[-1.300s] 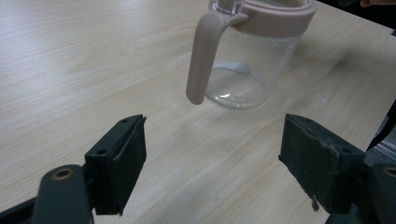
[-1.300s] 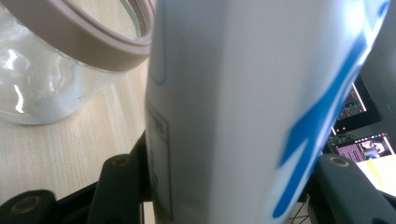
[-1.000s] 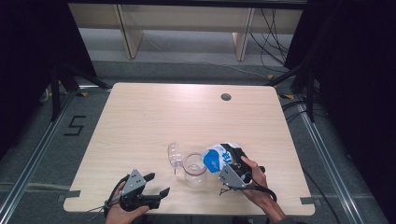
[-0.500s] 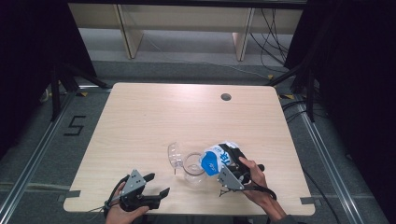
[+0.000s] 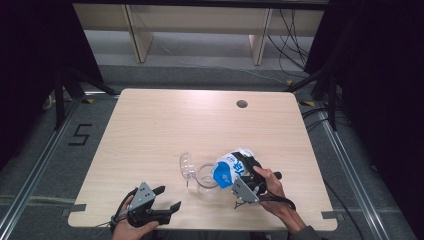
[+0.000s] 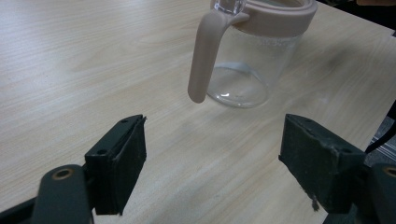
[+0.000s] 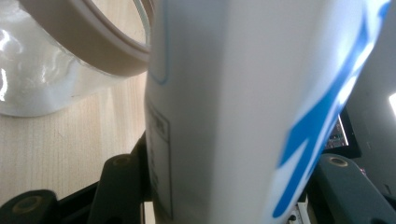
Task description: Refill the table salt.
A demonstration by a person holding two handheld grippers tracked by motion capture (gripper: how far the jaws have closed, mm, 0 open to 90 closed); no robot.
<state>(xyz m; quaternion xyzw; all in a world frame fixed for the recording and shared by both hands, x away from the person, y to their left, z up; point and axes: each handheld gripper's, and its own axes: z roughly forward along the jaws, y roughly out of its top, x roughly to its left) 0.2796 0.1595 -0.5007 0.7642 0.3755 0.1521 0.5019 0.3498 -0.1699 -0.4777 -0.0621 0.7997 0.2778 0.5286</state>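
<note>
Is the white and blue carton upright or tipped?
Tipped. The right gripper holds the carton leaning toward the glass jug's mouth.

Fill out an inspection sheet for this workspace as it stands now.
Surface: light wooden table, round cable hole near the far edge.
Job's things: clear glass pitcher with beige rim and handle, its clear lid beside it; white-and-blue carton tilted over the pitcher's mouth.
Clutter: nothing seen.
Grippers: left hand-held gripper open, apart from the pitcher; right hand-held gripper shut on the carton.
Cables: bundle on the floor at the far right.
Surroundings: wooden shelving, dark curtains.
</note>
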